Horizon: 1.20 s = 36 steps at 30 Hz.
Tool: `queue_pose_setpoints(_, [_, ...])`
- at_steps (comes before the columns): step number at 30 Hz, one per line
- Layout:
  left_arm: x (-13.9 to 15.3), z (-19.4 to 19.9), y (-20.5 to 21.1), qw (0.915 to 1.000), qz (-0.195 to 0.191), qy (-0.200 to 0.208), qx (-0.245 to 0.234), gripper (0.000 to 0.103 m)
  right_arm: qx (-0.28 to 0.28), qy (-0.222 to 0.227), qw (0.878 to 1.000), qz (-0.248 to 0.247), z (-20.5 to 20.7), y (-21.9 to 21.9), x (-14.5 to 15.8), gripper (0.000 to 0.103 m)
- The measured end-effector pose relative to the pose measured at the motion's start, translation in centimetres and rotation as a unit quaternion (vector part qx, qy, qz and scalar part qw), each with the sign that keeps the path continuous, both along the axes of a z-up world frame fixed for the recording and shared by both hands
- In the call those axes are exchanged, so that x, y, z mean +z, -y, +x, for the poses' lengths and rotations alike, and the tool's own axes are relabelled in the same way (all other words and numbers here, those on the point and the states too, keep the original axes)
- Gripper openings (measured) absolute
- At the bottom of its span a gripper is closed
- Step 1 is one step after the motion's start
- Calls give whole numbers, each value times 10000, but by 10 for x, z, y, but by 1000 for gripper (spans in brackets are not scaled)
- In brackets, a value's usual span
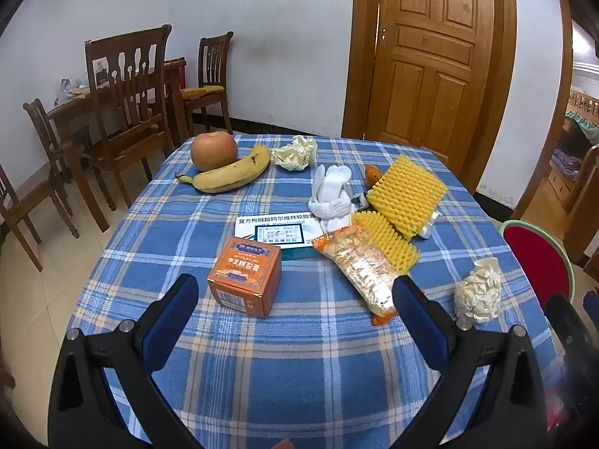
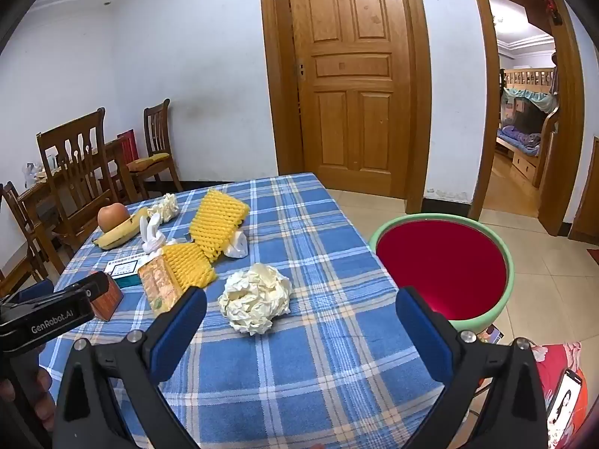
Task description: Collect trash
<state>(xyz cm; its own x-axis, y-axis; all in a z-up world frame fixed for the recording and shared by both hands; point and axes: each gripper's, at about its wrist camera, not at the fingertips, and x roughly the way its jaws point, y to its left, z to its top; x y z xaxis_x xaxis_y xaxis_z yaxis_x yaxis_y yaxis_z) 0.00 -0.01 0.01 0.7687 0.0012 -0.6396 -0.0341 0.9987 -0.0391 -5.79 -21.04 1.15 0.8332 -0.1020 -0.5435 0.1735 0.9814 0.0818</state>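
Left wrist: snack wrapper [image 1: 365, 267] lengthwise (orange end nearest) toward the camera.

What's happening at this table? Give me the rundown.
A person is clearing trash off the plaid-covered table with two tools. Nothing is picked up yet: the left hand-held gripper hangs open near the orange box, and the right hand-held gripper hangs open around the crumpled paper ball without touching it. The red basin stands beside the table.
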Motion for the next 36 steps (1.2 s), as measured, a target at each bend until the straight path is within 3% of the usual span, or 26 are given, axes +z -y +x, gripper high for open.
queue_pose_setpoints(36, [4,-3,-4,10000,-33,64,2,102,-5,13,10000,18,0,0,0,103])
